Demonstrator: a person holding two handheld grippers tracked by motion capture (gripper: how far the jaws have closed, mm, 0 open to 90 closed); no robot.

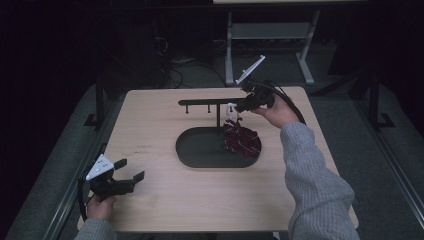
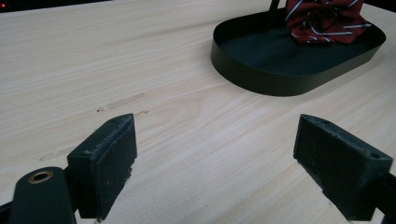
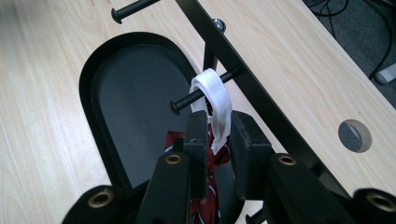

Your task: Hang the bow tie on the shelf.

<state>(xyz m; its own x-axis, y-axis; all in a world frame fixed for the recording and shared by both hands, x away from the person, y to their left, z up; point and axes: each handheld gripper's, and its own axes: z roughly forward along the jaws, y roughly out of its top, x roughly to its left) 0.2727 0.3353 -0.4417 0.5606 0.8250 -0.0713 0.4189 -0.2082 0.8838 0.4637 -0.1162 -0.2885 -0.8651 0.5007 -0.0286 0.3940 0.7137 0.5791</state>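
Observation:
A black stand has an oval tray (image 1: 200, 150) and a crossbar (image 1: 210, 102) with pegs. A white hook (image 3: 212, 91) hangs on one peg (image 3: 187, 100), and a red striped tie (image 1: 242, 140) droops from it into the tray's right end. My right gripper (image 3: 218, 135) reaches in from the right with the hook's lower end between its jaws. The jaws stand narrowly apart and do not seem to press on the hook. My left gripper (image 1: 131, 169) rests at the table's front left corner, wide open (image 2: 215, 158), with bare wood between its pads and the tray (image 2: 261, 79) ahead.
The wooden table (image 1: 160, 200) has a round cable hole (image 3: 355, 135) near its far right edge. Behind the table stand a grey desk frame (image 1: 270, 35) and floor cables (image 1: 175, 70). The right forearm in a grey sleeve (image 1: 315, 175) crosses the table's right side.

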